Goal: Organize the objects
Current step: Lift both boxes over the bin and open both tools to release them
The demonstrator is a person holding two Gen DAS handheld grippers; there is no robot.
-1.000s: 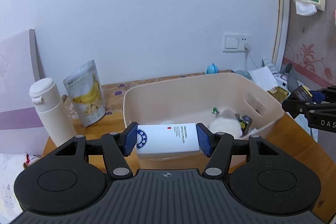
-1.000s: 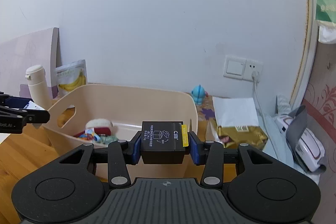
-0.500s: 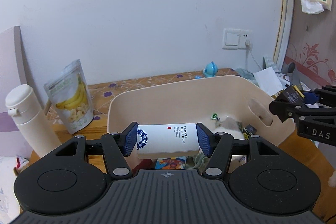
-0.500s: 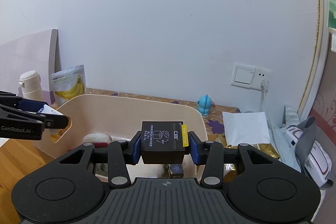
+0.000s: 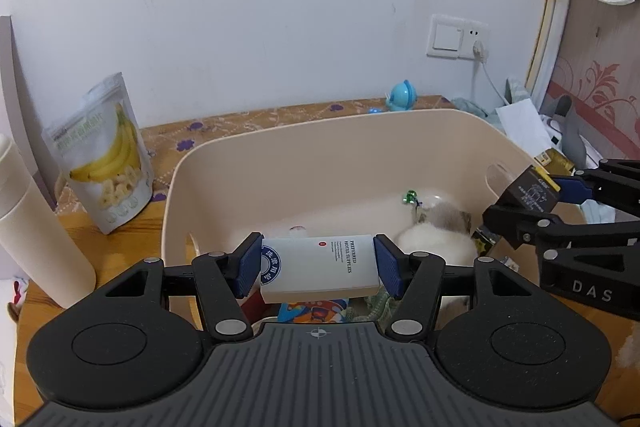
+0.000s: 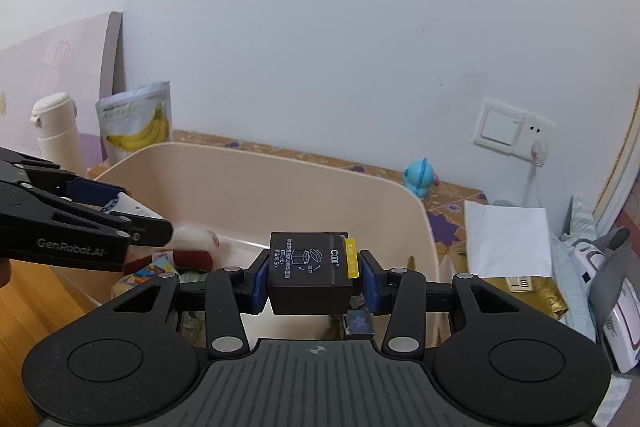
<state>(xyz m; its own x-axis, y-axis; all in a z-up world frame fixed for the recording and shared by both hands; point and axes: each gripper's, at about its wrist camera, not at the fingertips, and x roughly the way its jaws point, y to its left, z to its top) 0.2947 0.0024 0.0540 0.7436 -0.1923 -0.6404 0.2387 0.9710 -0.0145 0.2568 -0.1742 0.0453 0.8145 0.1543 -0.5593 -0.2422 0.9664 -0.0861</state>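
Grippers at work over a storage bin: the left gripper [image 5: 318, 265] clamps a flat white box [image 5: 320, 267] printed with hotel-supplies lettering and a blue round seal, its blue pads [image 5: 249, 263] pressed against the box's two short ends. The right gripper [image 6: 312, 277] is closed on a small black box [image 6: 310, 273] with a yellow strip along one edge, held between its blue pads [image 6: 370, 281]. Both boxes hang in the air above the open beige bin [image 5: 320, 151], the white one over its near left part, the black one near its right end.

In the left wrist view, the right gripper [image 5: 532, 193] reaches in from the right with the black box [image 5: 530, 191] above the bin's right wall. In the right wrist view, the left gripper [image 6: 132, 209] enters from the left over the bin [image 6: 280, 187].

Inside the bin lie a white fluffy item [image 5: 438, 237], a colourful printed packet [image 5: 316, 309] and other small things too jumbled to name.

The bin stands on a wooden table [image 5: 136, 239]. To its left, a pouch of banana chips [image 5: 104, 155] stands upright, and a cream flask [image 5: 36, 227] stands nearer the camera. Behind the bin, by the white wall [image 5: 280, 7], sits a small blue toy [image 5: 402, 95]. A wall switch and socket [image 5: 458, 37] hold a plugged-in cable.
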